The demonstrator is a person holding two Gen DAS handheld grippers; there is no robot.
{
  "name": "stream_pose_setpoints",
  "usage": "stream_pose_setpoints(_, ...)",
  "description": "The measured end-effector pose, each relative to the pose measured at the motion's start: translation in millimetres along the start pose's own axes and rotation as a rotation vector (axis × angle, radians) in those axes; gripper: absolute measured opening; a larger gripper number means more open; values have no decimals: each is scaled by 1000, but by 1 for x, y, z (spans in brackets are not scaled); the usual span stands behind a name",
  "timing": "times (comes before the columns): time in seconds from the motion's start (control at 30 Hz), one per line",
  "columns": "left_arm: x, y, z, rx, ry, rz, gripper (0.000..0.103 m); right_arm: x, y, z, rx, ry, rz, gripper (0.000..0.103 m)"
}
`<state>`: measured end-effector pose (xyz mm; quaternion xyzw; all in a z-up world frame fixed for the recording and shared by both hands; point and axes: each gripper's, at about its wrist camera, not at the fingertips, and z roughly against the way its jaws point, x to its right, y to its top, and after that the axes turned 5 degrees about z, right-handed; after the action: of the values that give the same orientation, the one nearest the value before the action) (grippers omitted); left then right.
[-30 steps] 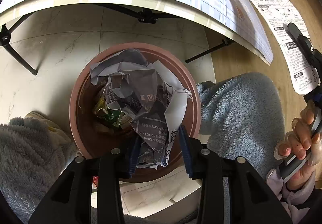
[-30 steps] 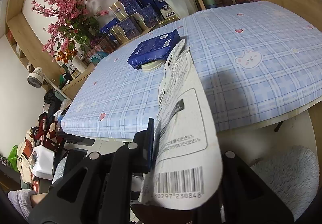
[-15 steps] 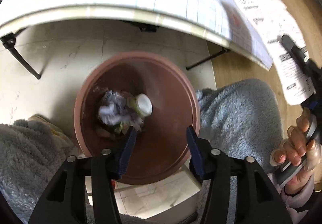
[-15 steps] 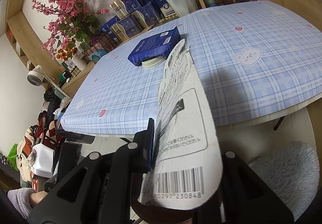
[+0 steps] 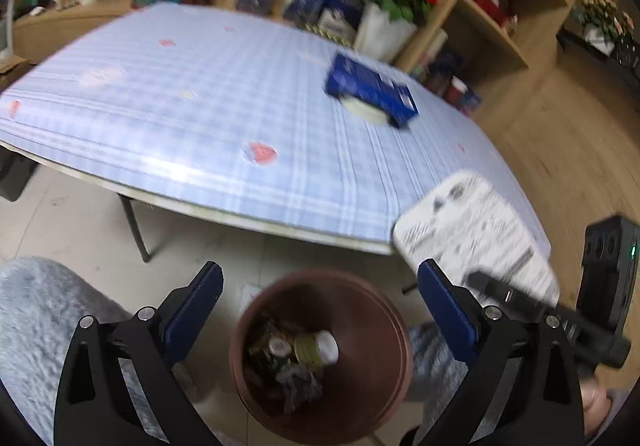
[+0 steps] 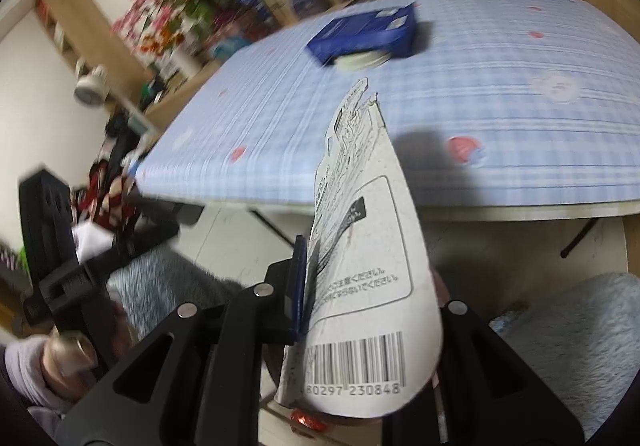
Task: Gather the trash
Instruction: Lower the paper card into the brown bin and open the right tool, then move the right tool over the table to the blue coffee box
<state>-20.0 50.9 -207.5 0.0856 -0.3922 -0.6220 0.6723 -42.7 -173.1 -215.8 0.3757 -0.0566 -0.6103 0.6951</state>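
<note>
A brown round trash bin stands on the floor below the table edge, with crumpled paper, wrappers and a small bottle inside. My left gripper is open and empty above the bin. My right gripper is shut on a white printed packaging card with a barcode. That card also shows blurred in the left wrist view, just right of the bin. The right gripper body sits beside it.
A table with a blue checked cloth stretches ahead, carrying a dark blue box on a white round thing. Flowers, boxes and wooden shelves stand behind. Fluffy grey-blue fabric lies on both sides of the bin.
The crumpled newspaper left my left gripper and dropped into the bin. The left gripper opened wider and tilted up toward the table. The right gripper moved nearer the bin with the card.
</note>
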Motion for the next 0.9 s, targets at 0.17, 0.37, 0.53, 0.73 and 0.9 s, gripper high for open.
stream_pose_setpoints(0.17,-9,7,11,63,20,20,97,-21,-10,-25,-126,16,77,18)
stream_pose_setpoints(0.37,-16,8,10,50,26,45,97,-34,-25,-54,-286,20,129,19)
stream_pose_setpoints(0.53,-18,6,9,43,27,52,97,-28,-32,-66,-353,12,99,26)
stream_pose_setpoints(0.73,-22,5,5,30,33,67,97,-25,-29,-63,-323,24,80,68)
stream_pose_setpoints(0.9,-22,5,5,28,36,63,97,-22,-21,-53,-271,-6,69,95)
